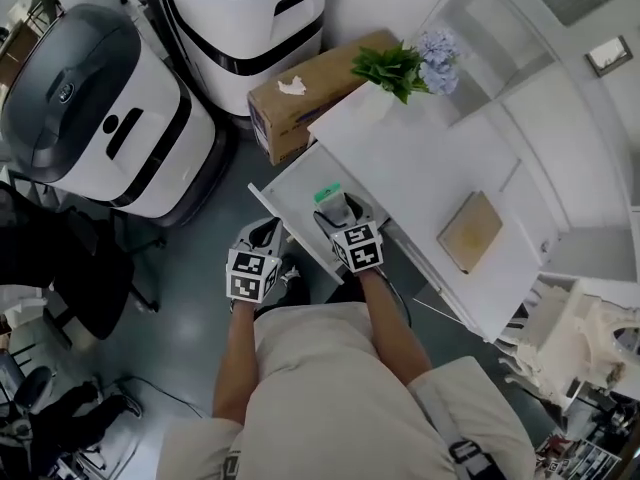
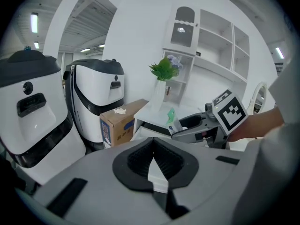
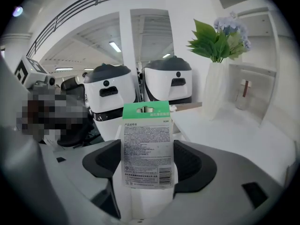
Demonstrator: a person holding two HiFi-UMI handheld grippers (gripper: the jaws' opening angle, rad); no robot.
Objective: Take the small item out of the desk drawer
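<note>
The white desk drawer (image 1: 288,200) stands pulled out from the desk (image 1: 430,158). Above it my right gripper (image 1: 338,208) is shut on the small item, a flat white packet with a green top (image 1: 328,194). In the right gripper view the packet (image 3: 147,144) stands upright between the pads of that gripper (image 3: 147,165), printed side towards the camera. My left gripper (image 1: 268,230) is at the drawer's front edge, jaws together. In the left gripper view its pads (image 2: 153,146) meet with a white sliver showing low between them; beyond are the drawer (image 2: 150,128) and the packet (image 2: 171,118).
A cardboard box (image 1: 300,98) sits on the floor beside the desk. Two large white-and-black machines (image 1: 100,118) (image 1: 250,18) stand to the left and behind. A vase of greenery (image 1: 400,68) and a tan pad (image 1: 470,230) rest on the desk. Black chairs (image 1: 90,268) are at the left.
</note>
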